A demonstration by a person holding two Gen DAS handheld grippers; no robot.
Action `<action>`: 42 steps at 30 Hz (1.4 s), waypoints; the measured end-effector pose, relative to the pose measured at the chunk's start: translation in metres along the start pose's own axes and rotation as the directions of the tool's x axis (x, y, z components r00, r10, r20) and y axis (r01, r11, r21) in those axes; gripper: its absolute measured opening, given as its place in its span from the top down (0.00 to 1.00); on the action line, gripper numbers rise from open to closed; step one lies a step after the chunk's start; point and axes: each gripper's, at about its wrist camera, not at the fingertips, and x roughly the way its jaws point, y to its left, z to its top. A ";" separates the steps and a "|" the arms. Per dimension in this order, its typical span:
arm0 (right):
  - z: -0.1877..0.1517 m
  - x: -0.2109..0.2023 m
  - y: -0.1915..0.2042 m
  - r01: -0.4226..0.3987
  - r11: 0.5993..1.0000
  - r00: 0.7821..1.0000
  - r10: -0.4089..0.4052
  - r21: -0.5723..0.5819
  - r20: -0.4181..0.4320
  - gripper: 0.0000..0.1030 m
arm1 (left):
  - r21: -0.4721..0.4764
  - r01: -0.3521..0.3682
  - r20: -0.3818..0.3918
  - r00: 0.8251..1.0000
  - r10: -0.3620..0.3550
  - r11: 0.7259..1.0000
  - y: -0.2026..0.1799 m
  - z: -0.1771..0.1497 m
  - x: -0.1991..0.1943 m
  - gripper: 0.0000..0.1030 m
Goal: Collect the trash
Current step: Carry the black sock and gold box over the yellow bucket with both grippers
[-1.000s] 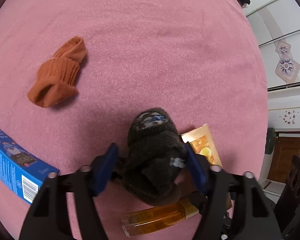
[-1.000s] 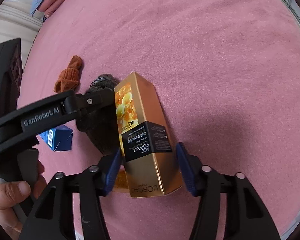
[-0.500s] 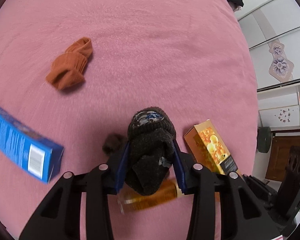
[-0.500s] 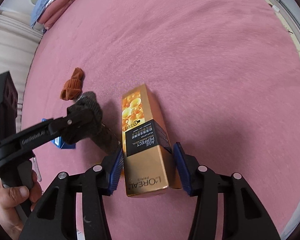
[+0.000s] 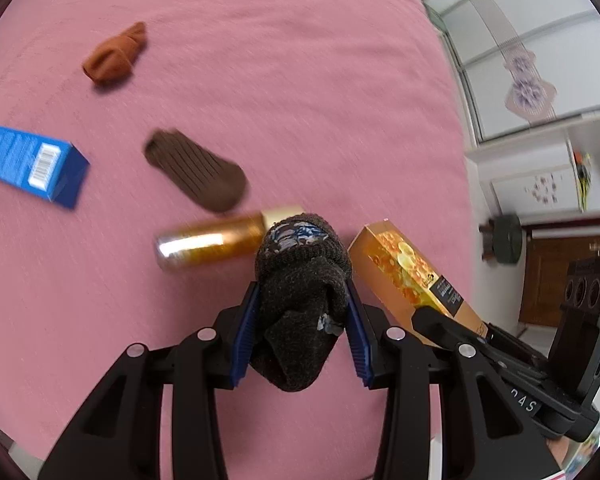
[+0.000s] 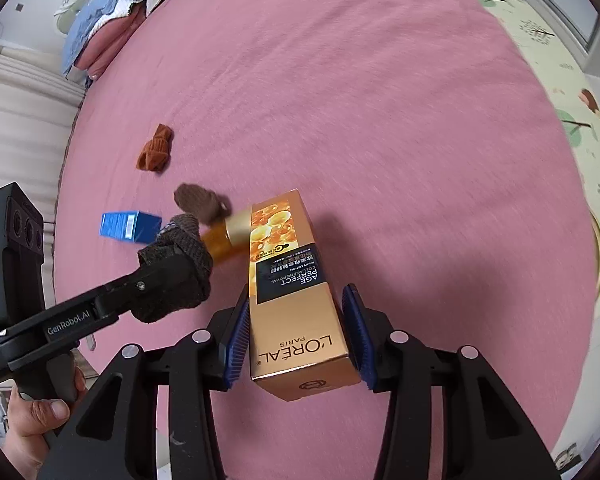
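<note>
right gripper (image 6: 298, 336) clamped on gold box (image 6: 296, 300), above pink bed (image 6: 380, 120); left gripper (image 6: 168, 276) clamped on dark sock (image 6: 188, 248); bottle (image 6: 224, 240) behind.

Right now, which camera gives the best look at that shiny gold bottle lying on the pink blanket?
The left wrist view: the gold bottle lies almost fully exposed, only its cap end behind the dark sock. In the right wrist view, just a short amber piece and the cap show beside the gold box.

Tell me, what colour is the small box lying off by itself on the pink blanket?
Blue box, with a white barcode label; left wrist view shows it best.
</note>
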 end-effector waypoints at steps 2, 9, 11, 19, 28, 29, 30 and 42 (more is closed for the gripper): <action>-0.015 -0.012 -0.009 0.002 1.000 1.000 -0.003 0.013 0.010 0.58 | 0.027 0.002 -0.015 1.000 -0.001 1.000 -0.012 -0.015 0.000 0.60; -0.061 -0.049 -0.048 0.000 0.996 0.999 -0.004 0.086 0.039 0.58 | 0.101 0.017 -0.052 0.999 -0.011 0.995 -0.056 -0.066 0.003 0.60; -0.073 -0.058 -0.063 0.000 0.994 0.999 -0.005 0.111 0.045 0.58 | 0.131 0.019 -0.070 0.998 -0.010 0.991 -0.071 -0.079 0.008 0.60; -0.109 -0.095 -0.120 0.004 0.979 0.997 -0.021 0.205 0.079 0.58 | 0.241 0.049 -0.148 0.989 -0.013 0.969 -0.136 -0.121 0.036 0.60; -0.131 -0.137 -0.193 0.006 0.949 0.989 -0.051 0.316 0.137 0.58 | 0.359 0.094 -0.205 0.979 -0.020 0.928 -0.222 -0.140 0.066 0.60; -0.133 -0.141 -0.202 0.005 0.945 0.988 -0.056 0.328 0.145 0.58 | 0.370 0.100 -0.211 0.977 -0.021 0.924 -0.233 -0.141 0.070 0.60; -0.135 -0.144 -0.208 0.004 0.941 0.987 -0.059 0.338 0.150 0.58 | 0.379 0.103 -0.215 0.976 -0.021 0.920 -0.240 -0.141 0.073 0.60; -0.135 -0.180 -0.304 -0.012 0.872 0.970 -0.108 0.490 0.216 0.58 | 0.475 0.141 -0.277 0.961 -0.004 0.869 -0.337 -0.144 0.122 0.59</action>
